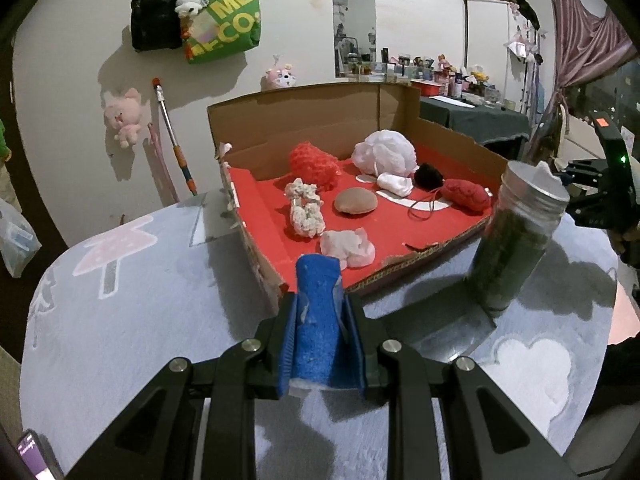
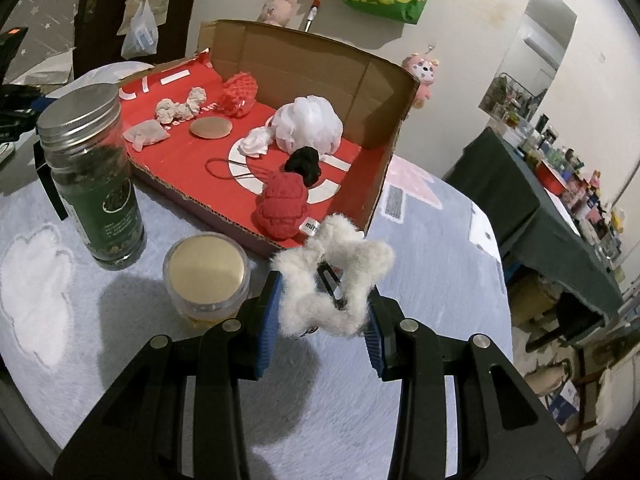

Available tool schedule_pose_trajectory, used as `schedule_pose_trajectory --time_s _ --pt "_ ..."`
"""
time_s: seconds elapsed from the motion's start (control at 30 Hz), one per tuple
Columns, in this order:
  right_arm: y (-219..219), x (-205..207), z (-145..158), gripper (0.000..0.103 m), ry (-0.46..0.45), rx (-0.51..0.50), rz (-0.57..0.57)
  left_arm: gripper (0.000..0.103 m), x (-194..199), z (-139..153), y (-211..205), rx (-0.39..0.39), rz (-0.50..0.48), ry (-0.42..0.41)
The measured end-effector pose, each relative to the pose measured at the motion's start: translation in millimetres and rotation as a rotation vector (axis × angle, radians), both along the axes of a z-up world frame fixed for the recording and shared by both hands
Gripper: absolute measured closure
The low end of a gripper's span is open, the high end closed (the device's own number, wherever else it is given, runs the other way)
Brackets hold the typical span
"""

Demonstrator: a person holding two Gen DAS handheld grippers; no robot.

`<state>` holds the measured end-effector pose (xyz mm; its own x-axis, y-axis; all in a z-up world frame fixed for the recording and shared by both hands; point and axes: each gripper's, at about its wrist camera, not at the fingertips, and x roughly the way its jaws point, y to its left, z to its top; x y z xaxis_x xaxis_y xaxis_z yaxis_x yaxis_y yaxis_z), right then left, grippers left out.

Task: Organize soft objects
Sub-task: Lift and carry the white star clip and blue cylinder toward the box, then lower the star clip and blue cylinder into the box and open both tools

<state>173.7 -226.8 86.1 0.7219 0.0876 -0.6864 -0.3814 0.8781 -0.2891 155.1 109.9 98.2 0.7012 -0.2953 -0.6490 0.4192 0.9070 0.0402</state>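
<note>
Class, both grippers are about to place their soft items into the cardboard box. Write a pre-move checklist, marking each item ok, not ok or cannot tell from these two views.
1. Left gripper closed on the blue sponge roll: ok.
2. Right gripper closed on the fluffy white star clip: ok.
3. Cardboard box open on top, with bare red floor left between items: ok.
4. Path clear of hard items: not ok; the glass jar and small lidded tub stand beside the box's front edge.
5. Grip firmness on both items: cannot tell.
6. Grippers apart from each other: ok.
</note>
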Motion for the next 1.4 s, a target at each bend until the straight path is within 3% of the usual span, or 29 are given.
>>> schedule_pose_trajectory --time_s 0.33,0.63,0.97,1.2,1.4 --pt "7 19 7 0.068 0.01 -0.032 0.049 0.078 28 14 -25 -0.013 -0.07 0.036" --pt "16 56 13 0.067 0.071 0.0 0.123 0.078 63 18 -67 0.068 -0.158 0.088" --pt "50 106 6 0.067 0.292 0.138 0.284 0.078 106 6 -107 0.12 -0.251 0.216" --pt "79 132 -6 0.067 0.424 0.129 0.369 0.078 129 -6 -132 0.17 -0.276 0.3" --pt "90 150 -21 0.066 0.514 0.116 0.371 0.078 143 -21 -141 0.197 -0.278 0.364"
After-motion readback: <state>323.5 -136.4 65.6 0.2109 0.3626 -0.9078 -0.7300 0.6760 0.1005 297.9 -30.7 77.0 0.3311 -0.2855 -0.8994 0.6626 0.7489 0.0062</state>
